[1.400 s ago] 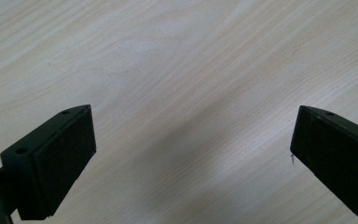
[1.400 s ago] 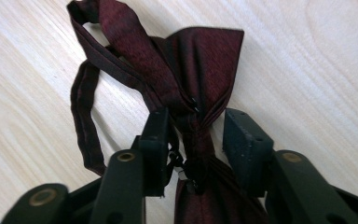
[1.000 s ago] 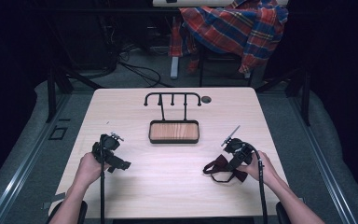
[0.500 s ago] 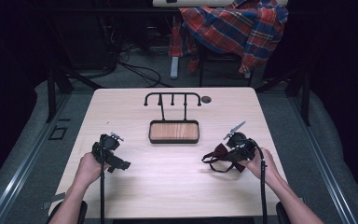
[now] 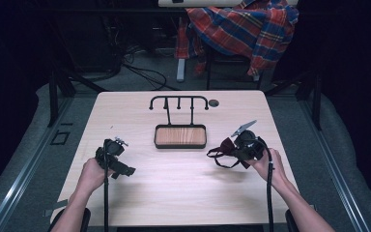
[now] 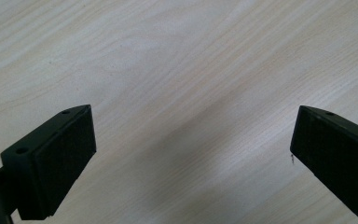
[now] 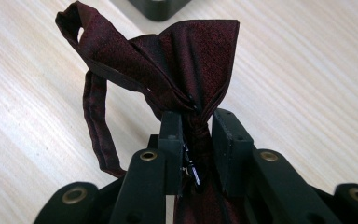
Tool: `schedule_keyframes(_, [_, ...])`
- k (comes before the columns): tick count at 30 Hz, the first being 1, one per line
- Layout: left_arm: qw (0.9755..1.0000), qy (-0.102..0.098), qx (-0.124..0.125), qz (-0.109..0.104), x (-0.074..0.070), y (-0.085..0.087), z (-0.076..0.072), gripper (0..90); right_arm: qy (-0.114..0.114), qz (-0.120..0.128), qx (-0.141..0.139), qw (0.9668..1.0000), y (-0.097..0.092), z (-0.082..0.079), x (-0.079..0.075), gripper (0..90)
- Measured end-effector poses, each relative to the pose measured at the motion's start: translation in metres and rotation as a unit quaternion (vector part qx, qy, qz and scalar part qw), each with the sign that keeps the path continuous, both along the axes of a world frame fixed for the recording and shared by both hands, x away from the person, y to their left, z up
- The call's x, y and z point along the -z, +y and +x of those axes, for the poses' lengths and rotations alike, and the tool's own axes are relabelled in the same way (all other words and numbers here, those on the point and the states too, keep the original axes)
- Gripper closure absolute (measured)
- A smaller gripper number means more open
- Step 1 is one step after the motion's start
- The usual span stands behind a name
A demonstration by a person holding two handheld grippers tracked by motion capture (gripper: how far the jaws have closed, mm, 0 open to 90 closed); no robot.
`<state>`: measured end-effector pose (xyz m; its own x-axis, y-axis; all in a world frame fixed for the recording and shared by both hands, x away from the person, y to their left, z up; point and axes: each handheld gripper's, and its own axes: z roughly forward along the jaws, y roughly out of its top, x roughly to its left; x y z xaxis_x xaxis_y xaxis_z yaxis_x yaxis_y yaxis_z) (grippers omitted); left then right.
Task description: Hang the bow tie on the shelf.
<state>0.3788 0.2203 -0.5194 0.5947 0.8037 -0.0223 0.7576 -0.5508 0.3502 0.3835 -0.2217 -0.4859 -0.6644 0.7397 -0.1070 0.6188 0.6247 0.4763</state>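
Pinching dark red bow tie [image 7: 186, 70] at knot: right gripper [image 7: 196, 140]; left gripper [image 6: 191, 144] wide apart, empty.

Black left gripper [image 5: 114, 158] and right gripper [image 5: 239, 147]; ribbed jaws; brass-ringed screw holes; black cables; bare forearms.

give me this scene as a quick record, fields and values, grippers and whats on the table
left gripper: open, jaws wide apart over bare wood, holding nothing
right gripper: shut on the bow tie at its knot
bow tie: dark red, strap looping off to one side
stand: wooden tray base with black hook rail, middle of table, hooks bare
table: light wood
background: plaid shirt draped behind the table
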Motion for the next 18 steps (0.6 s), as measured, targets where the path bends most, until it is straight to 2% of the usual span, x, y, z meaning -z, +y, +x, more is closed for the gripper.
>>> schedule_keyframes(2, [1.0000, 0.000, 0.000, 0.000, 0.000, 0.000, 0.000, 0.1, -0.003, -0.002, 0.000, 1.0000, 0.000, 0.001, -0.001, 74.6])
schedule_keyframes(4, [1.0000, 0.000, 0.000, 0.000, 0.000, 0.000, 0.000, 0.1, -0.013, 0.007, 0.007, 0.9999, 0.000, 0.002, -0.003, 74.6])
schedule_keyframes(7, [1.0000, 0.000, 0.000, 0.000, 0.000, 0.000, 0.000, 0.1, -0.012, 0.001, 0.005, 0.9999, 0.000, 0.003, -0.007, 74.6])
schedule_keyframes(11, [1.0000, 0.000, 0.000, 0.000, 0.000, 0.000, 0.000, 0.1, -0.021, 0.011, 0.009, 0.9997, 0.001, 0.006, -0.011, 74.6])
schedule_keyframes(18, [1.0000, -0.002, 0.000, -0.002, 0.000, 0.001, 0.000, 0.1, -0.029, 0.009, 0.000, 0.9995, 0.008, 0.012, -0.018, 74.5])
